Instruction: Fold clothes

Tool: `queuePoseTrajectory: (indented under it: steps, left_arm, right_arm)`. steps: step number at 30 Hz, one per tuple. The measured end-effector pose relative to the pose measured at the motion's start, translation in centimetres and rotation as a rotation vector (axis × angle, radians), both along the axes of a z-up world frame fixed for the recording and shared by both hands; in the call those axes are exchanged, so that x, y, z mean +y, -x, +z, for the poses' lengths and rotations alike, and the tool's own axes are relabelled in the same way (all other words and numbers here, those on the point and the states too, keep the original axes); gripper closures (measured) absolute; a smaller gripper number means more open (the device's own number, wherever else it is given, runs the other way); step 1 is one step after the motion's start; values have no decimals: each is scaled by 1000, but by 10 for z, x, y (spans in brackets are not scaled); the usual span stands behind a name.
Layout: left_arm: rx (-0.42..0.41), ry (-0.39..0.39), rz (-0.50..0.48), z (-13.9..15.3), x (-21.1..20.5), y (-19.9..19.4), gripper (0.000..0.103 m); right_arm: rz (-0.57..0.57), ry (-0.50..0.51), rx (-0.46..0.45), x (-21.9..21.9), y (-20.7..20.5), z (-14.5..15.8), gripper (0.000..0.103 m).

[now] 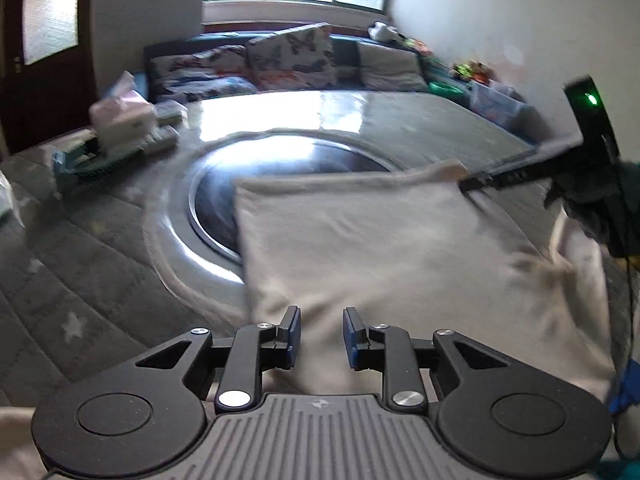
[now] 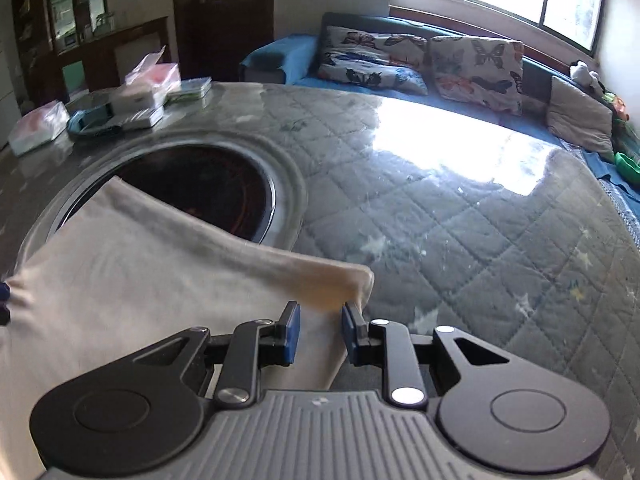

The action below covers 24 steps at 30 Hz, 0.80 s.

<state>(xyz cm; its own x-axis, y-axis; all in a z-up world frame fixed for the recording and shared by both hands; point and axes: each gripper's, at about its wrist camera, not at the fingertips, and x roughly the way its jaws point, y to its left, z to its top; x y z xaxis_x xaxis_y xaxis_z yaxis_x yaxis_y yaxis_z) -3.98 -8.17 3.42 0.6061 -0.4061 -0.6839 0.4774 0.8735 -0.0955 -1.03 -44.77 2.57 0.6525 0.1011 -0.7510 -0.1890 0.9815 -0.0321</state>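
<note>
Pale grey garment (image 1: 384, 248) spread on quilted worktop (image 2: 460, 240), far edge overlapping dark round inset (image 2: 208, 188) at worktop centre. Left gripper (image 1: 322, 334) hovered over near edge of garment; fingers (image 1: 294, 334) parted, cloth seen in gap, pads not pressed on it. Right gripper (image 2: 320, 334) set at garment's right corner; fingers (image 2: 292, 332) parted, cloth lying between, grip not confirmed. Boxes and packets (image 2: 132, 96) stacked beyond inset. Sofa with butterfly cushions (image 2: 476, 68) behind worktop.
</note>
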Motion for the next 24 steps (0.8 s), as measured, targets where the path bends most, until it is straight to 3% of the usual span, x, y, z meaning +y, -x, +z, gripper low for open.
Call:
queuePoseTrajectory:
  steps: [3, 8, 15, 16, 17, 18, 20, 24]
  left_arm:
    - [-17, -7, 65, 7, -2, -24, 70]
    - [-19, -41, 139, 5, -8, -68, 69]
    - [1, -87, 150, -11, -21, -106, 71]
    - [5, -88, 150, -13, -21, -108, 78]
    - [3, -81, 152, -15, -20, -110, 81]
    - [-1, -78, 154, -16, -20, -112, 91]
    - [-18, -87, 164, -16, -19, -114, 95]
    - [-70, -127, 201, -14, -15, -115, 101]
  right_arm:
    - [-16, -5, -5, -2, -7, 1, 80]
    - [-33, -10, -21, -5, -10, 5, 79]
    - [-56, -33, 18, -15, -17, 2, 78]
    - [-53, -38, 26, -16, -18, 1, 78]
    - [-48, -38, 25, -15, -19, 0, 83]
    - [-42, -37, 25, -14, -21, 0, 88]
    - [-37, -35, 17, -11, -25, 0, 95]
    - [-33, -29, -10, -4, -39, 3, 97]
